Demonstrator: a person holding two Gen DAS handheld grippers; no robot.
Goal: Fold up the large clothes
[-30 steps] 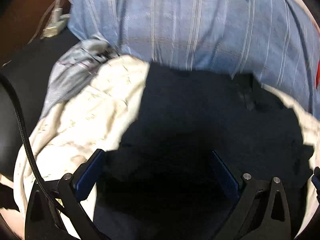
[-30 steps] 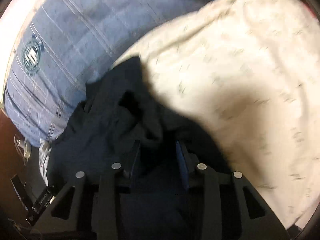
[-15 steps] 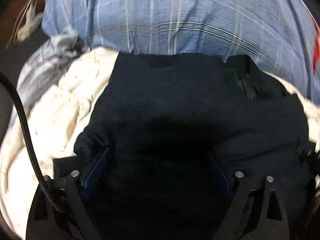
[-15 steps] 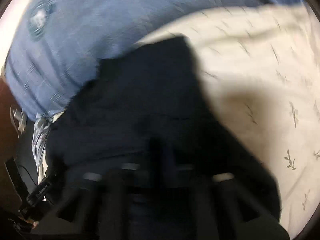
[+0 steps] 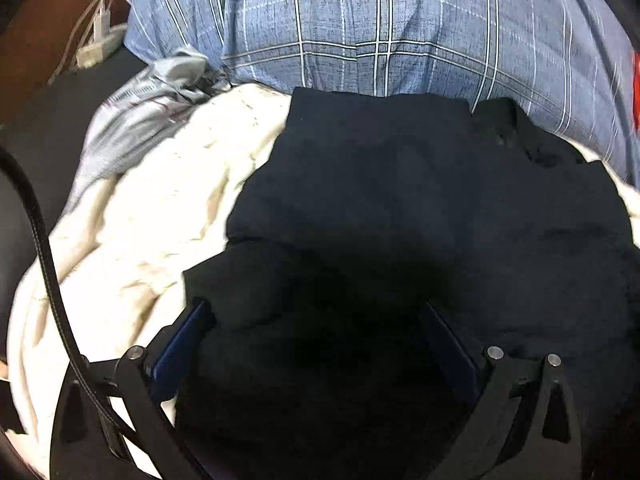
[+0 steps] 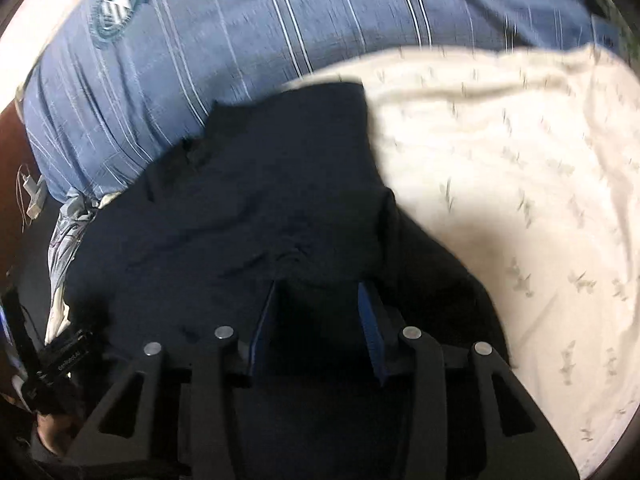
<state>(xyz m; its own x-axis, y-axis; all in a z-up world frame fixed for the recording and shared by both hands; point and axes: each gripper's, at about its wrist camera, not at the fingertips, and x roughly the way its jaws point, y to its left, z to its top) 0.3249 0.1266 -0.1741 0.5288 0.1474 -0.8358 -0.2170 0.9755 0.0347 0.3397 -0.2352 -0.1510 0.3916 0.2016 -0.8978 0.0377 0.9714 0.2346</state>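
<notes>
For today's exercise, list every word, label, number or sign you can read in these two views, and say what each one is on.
Round emblem on the blue plaid bedding: a crest-like print, its lettering too blurred to read.
Small print on the black device at the lower left of the right wrist view: too small to read.
No other text is visible.

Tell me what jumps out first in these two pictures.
A dark navy garment fills the middle of both views, spread over a cream blanket. Behind them lies a big blue plaid pillow, with a round emblem showing in the right wrist view. The left gripper stands wide open over the dark cloth, and the right gripper is open too, with cloth bunched between its fingers.
</notes>
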